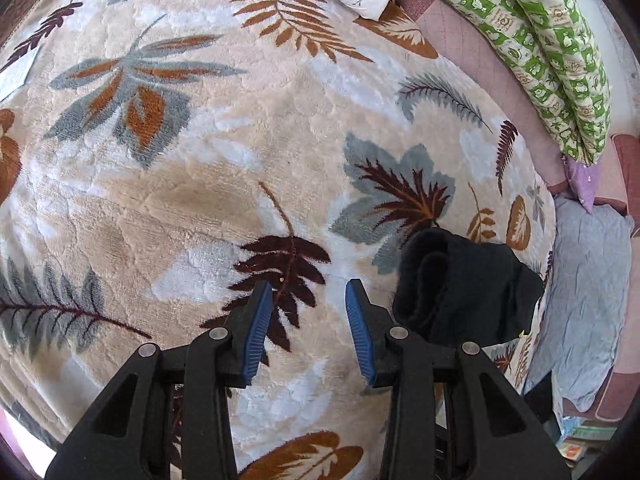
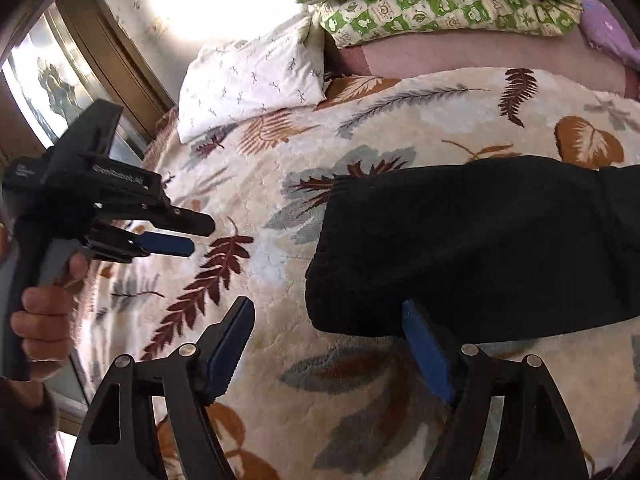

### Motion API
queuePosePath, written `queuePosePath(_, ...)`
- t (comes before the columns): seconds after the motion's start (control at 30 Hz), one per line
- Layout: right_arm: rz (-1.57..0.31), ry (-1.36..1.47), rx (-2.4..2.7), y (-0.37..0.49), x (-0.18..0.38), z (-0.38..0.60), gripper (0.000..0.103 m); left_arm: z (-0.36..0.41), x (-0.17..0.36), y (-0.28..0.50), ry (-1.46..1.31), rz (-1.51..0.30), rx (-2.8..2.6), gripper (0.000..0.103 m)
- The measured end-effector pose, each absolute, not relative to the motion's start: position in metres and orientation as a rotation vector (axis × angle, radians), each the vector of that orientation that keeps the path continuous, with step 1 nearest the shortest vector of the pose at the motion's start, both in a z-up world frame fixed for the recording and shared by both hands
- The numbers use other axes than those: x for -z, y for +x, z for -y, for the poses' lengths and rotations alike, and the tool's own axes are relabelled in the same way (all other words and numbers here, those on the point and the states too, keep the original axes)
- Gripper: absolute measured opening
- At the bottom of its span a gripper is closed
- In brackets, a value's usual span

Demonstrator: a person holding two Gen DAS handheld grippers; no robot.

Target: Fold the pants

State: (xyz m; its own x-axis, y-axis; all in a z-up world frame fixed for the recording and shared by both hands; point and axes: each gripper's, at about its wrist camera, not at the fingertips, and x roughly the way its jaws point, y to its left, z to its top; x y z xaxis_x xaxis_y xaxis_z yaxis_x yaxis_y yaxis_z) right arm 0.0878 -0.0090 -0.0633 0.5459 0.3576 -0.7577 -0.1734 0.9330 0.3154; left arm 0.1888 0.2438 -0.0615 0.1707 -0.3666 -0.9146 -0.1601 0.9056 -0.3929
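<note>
The black pants lie folded into a thick bundle on a cream blanket with a leaf print. In the left wrist view the pants sit just right of my left gripper, which is open and empty above the blanket. My right gripper is open and empty, with its right fingertip at the bundle's near edge. The left gripper also shows in the right wrist view, held in a hand at the left, apart from the pants.
A white pillow lies at the head of the bed. A green checked quilt is folded on a pink sheet. A pale blue cloth lies beyond the blanket's right edge. A wooden frame stands at the left.
</note>
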Motion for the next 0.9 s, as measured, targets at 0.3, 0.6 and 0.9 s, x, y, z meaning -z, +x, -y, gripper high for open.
queuePosePath(0.3,-0.961,0.039,-0.137,0.126,0.100,-0.033,0.094,-0.248,0.072,0.197,-0.477,-1.408,0.201,0.036)
queuePosePath(0.6,-0.966,0.308,-0.205,0.138,0.086,0.031,0.025,-0.204,0.092,0.209,-0.621,-1.437,0.305,0.042)
queuePosePath(0.9,-0.933,0.443,-0.342,0.108,0.065,0.061,0.025,-0.184,0.123,0.205,-0.990,-1.395,0.466,0.051)
